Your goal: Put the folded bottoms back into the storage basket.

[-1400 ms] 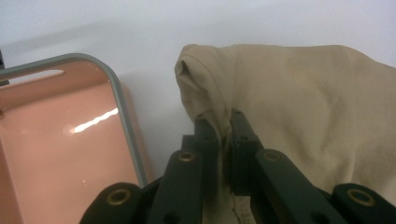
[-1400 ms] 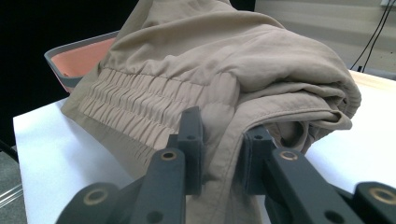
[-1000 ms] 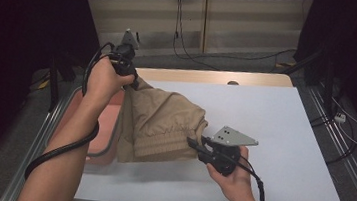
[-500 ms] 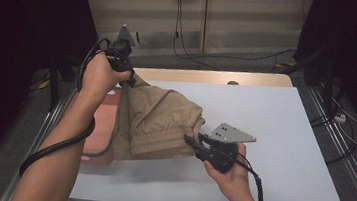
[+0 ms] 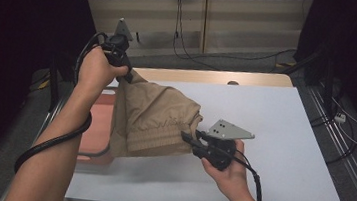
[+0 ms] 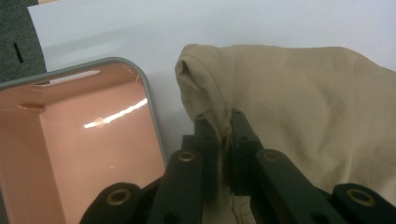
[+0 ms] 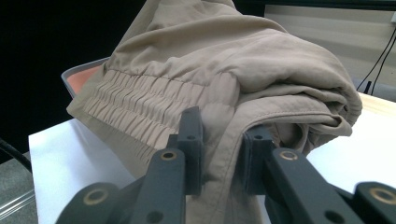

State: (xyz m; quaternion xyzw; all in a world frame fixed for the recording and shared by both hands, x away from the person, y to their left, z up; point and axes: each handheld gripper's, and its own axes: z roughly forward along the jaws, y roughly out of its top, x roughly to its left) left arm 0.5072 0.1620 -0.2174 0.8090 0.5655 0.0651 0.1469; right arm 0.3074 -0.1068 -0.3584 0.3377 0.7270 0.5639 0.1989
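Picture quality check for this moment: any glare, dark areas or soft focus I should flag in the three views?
High view: the surroundings left and right are almost black, the white table evenly lit, the tan garment sharp. Left gripper view: a bright streak of glare on the pink bin; the left claw slightly soft up close. Right gripper view: black background at upper left; the garment's elastic band readable, the right claw a little blurred.

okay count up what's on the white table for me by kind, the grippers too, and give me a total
Beige garment: 1
Pink bin: 1
Grippers: 2, the left gripper and the right gripper, each shut on the garment
Total: 4
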